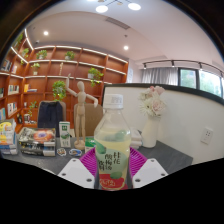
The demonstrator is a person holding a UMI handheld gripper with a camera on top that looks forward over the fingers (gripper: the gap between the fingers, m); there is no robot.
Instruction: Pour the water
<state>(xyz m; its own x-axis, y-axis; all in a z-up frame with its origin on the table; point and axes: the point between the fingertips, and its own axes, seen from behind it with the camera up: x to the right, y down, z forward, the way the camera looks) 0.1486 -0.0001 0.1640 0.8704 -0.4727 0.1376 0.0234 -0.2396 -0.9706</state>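
The gripper [111, 172] has its jaws clenched on a clear plastic bottle [112, 140], which stands upright between the two magenta pads [90, 160] with its lower half and printed label pressed between them. The bottle shows a pale cap [114, 99] seated on its neck, so as far as can be seen it is not yet opened, and the liquid inside looks light and fills much of the body. Whether the bottle's base rests on the desk [170, 155] or is lifted just clear of it is hidden by the fingers. Judging from this, the task is at an early stage: the bottle is grasped, but nothing has been tilted and no water has been poured. A cup or glass to pour into cannot be made out with certainty; small items lie on the desk to the near left of the bottle, too small to tell apart. Farther left sit stacked boxes [35, 142] of packaged goods, and behind them a wooden figure [80, 105] with raised arms. To the right, beyond the bottle, stands a white vase of pale flowers [151, 112]. Far behind, wooden shelves [75, 65] with plants line the wall. What is left seems to be finding a receiver, carrying the bottle over it and tipping it.
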